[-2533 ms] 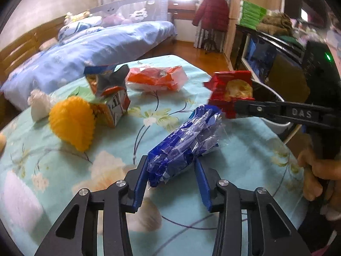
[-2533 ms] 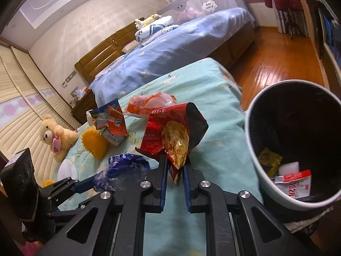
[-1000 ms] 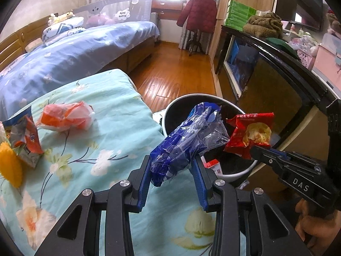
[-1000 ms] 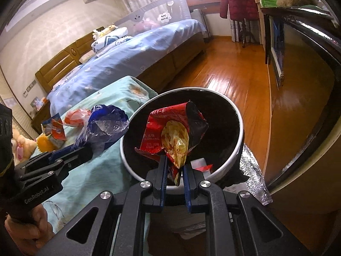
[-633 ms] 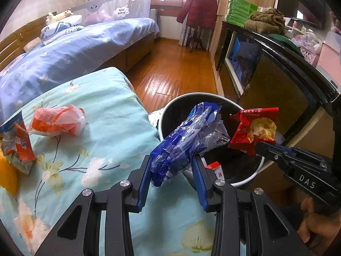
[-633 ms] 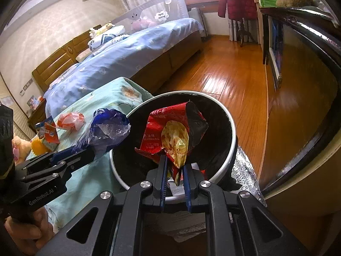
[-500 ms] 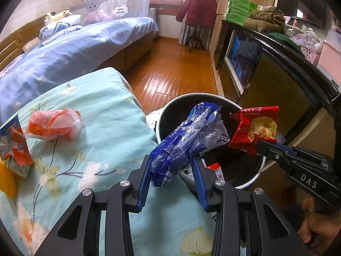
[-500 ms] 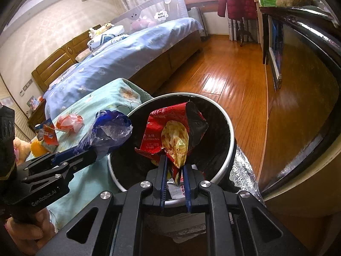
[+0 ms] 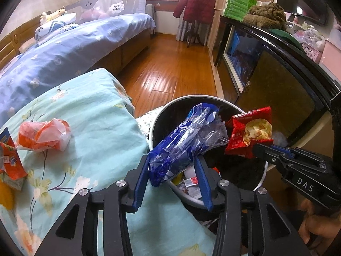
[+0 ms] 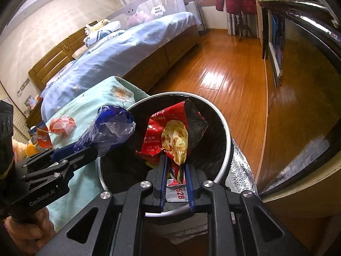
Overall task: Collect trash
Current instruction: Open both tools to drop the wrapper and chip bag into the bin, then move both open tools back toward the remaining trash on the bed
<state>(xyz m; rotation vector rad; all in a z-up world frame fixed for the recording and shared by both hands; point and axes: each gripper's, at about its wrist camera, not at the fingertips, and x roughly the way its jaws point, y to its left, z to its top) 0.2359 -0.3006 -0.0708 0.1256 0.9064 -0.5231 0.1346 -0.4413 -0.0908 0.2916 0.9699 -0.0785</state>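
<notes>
Bedroom scene with a wooden floor [image 9: 170,72], one blue-quilted bed [image 9: 64,55] at the back and, nearer, one surface covered by a pale green floral cloth [image 9: 89,115]. One round trash bin [image 10: 227,140] with a white rim and black inside stands on the floor just beside the cloth's edge, with several scraps lying at its bottom. Two handheld grippers meet over the bin. One, the left gripper [image 9: 172,164], has its blue fingers [image 9: 140,181] pinching one crumpled blue and clear plastic wrapper [image 9: 187,136], whose upper end hangs over the bin's opening. The other, the right gripper [image 10: 176,166], has its fingers close together around the lower corner of one red chip bag [image 10: 170,134], which stands upright above the bin's inside. In the left wrist view the two held pieces sit side by side, nearly touching. On the cloth, well apart from the bin, lie one crumpled orange and white bag [image 9: 42,136], one torn red and blue carton [image 9: 10,164] near the left edge, and part of one yellow object [image 9: 5,194], cut off by the frame.
</notes>
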